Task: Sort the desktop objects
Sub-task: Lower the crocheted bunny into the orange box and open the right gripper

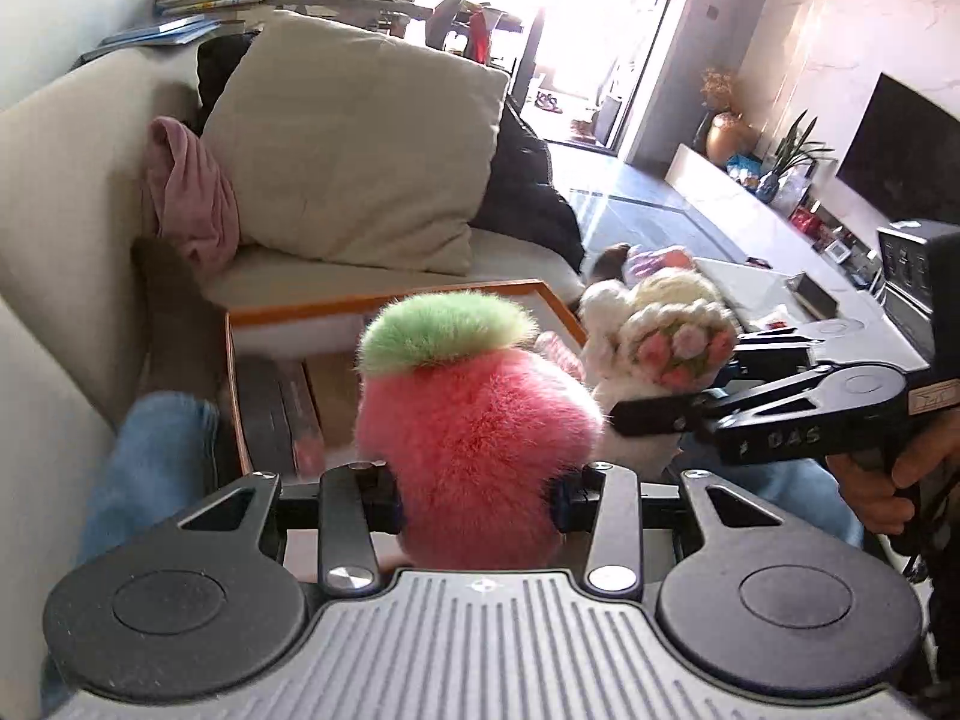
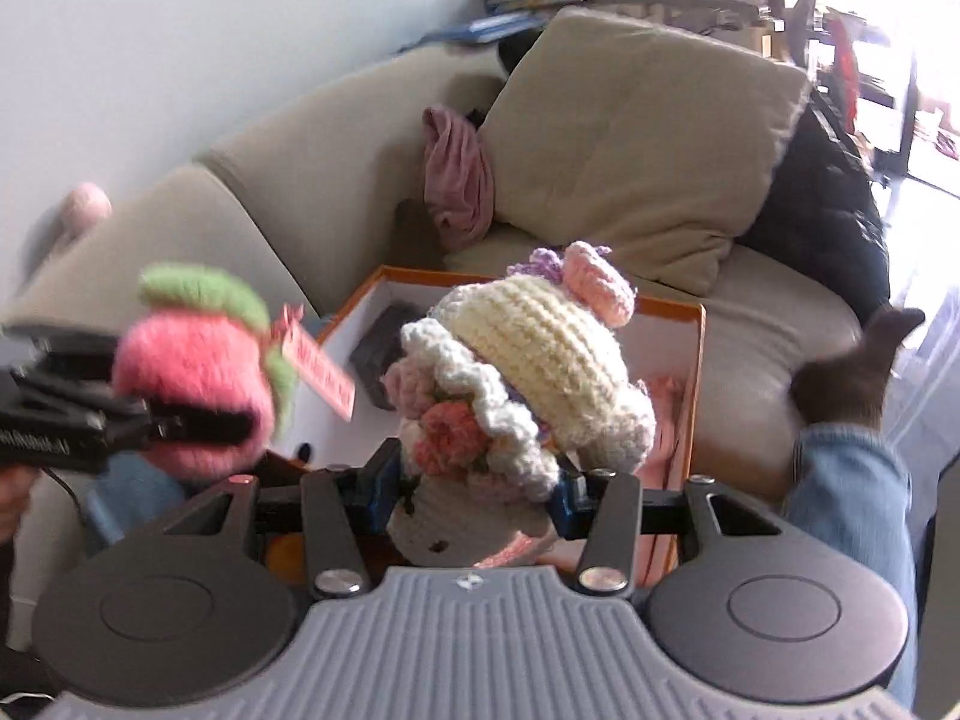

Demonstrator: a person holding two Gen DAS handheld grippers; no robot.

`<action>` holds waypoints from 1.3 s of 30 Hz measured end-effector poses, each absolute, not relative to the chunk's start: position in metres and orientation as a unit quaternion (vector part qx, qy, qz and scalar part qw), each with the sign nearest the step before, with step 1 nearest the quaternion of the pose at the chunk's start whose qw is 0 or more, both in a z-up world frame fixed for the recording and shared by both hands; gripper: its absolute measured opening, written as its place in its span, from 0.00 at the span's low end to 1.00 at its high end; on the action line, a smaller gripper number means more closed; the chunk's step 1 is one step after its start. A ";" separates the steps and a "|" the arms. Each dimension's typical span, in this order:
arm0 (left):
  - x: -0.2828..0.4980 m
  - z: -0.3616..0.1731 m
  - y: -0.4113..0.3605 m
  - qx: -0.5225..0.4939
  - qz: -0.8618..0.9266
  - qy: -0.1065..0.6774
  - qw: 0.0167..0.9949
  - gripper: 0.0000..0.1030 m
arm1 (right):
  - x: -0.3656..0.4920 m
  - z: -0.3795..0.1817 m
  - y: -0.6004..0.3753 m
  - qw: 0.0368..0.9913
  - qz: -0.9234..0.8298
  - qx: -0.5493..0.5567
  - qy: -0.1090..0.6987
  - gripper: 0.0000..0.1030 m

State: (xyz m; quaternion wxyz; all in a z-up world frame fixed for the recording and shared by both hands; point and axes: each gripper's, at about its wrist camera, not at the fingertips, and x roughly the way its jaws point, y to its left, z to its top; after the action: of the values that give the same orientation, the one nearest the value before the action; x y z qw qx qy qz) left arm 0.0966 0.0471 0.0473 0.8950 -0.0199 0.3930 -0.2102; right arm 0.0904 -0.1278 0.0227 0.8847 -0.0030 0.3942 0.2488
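My left gripper [image 1: 480, 495] is shut on a fluffy pink strawberry plush [image 1: 474, 432] with a green top, held above the near edge of an orange-rimmed box [image 1: 390, 295]. It also shows in the right wrist view [image 2: 192, 378], with a pink tag. My right gripper [image 2: 474, 498] is shut on a cream crocheted doll [image 2: 528, 372] with a knitted hat and a small flower bouquet, held above the same box [image 2: 699, 360]. In the left wrist view the doll [image 1: 654, 330] hangs just right of the strawberry.
The box holds a dark flat item [image 1: 270, 414] and something pink [image 2: 666, 414]. A beige sofa [image 1: 72, 180] with a cushion [image 1: 360, 144], pink cloth [image 1: 192, 192] and black clothing lies behind. The person's jeans leg [image 2: 852, 516] is at right. A low table [image 1: 780, 294] stands far right.
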 end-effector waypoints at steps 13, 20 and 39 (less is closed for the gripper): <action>0.155 -0.010 0.043 -0.007 -0.219 0.456 0.862 0.46 | 0.214 -0.074 -0.090 0.791 0.280 -0.118 0.531 0.49; 0.168 -0.025 0.047 -0.021 -0.218 0.474 0.853 0.46 | 0.248 -0.097 -0.080 0.763 0.294 -0.133 0.559 0.50; 0.185 -0.011 0.015 -0.014 -0.255 0.472 0.844 0.46 | 0.206 -0.021 -0.138 0.858 0.243 -0.109 0.439 0.42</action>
State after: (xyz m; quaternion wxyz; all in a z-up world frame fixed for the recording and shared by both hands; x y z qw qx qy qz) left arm 0.1851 0.0155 -0.0113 0.8441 -0.0142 0.4717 -0.2546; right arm 0.2063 -0.1376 -0.0207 0.8579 -0.1089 0.4391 0.2435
